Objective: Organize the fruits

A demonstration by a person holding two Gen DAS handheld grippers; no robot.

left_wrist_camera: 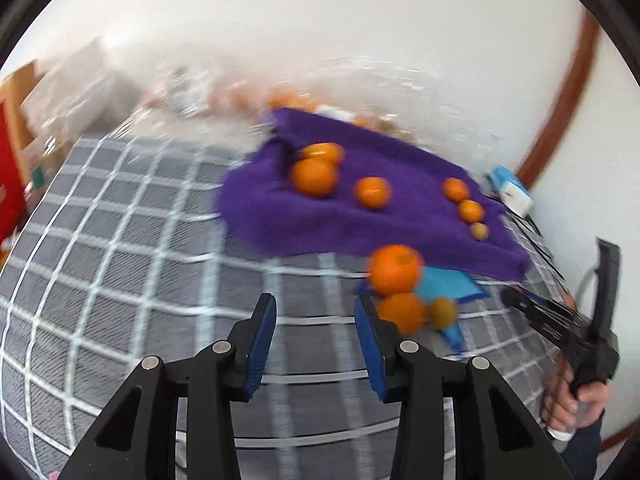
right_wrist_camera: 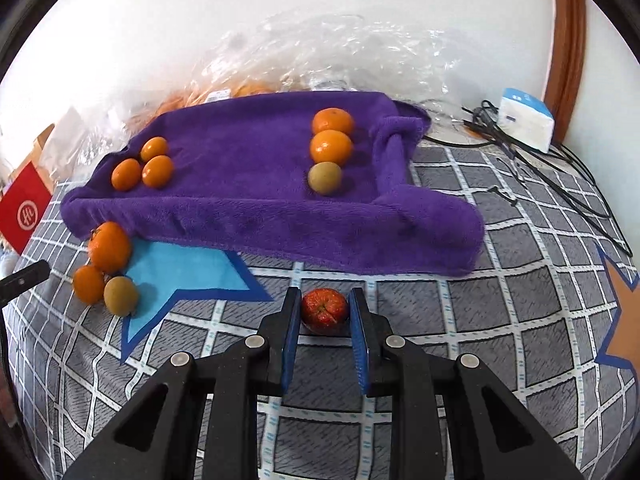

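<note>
The right gripper (right_wrist_camera: pixel 324 312) is clamped on a small red fruit (right_wrist_camera: pixel 324 310), its blue pads pressing both sides, low over a grey checked bedspread (right_wrist_camera: pixel 480 320) just in front of a purple towel (right_wrist_camera: pixel 248 200). On the towel, in the right wrist view, three oranges (right_wrist_camera: pixel 142 168) cluster at the left, and at the right two oranges (right_wrist_camera: pixel 332 134) line up with a green-brown fruit (right_wrist_camera: pixel 325 177) below them, each touching the next. Off the towel's left front corner, two more oranges (right_wrist_camera: pixel 104 260) and another green-brown fruit (right_wrist_camera: pixel 121 296) sit together beside a blue star patch (right_wrist_camera: pixel 188 268) on the bedspread. Crumpled clear plastic (right_wrist_camera: pixel 340 48) with more orange fruit lies behind the towel against the white wall; a white and blue box (right_wrist_camera: pixel 526 120) and black cables (right_wrist_camera: pixel 540 168) lie at the far right, a red box (right_wrist_camera: pixel 24 212) at the left. The left gripper (left_wrist_camera: pixel 316 320) hangs above the bedspread with its jaws a little apart and nothing between them; the picture is blurred. Just beyond its right finger (left_wrist_camera: pixel 370 344) lies the loose group of fruit (left_wrist_camera: pixel 400 280). At the right edge of that view a hand (left_wrist_camera: pixel 572 400) holds the handle of the other gripper.
</note>
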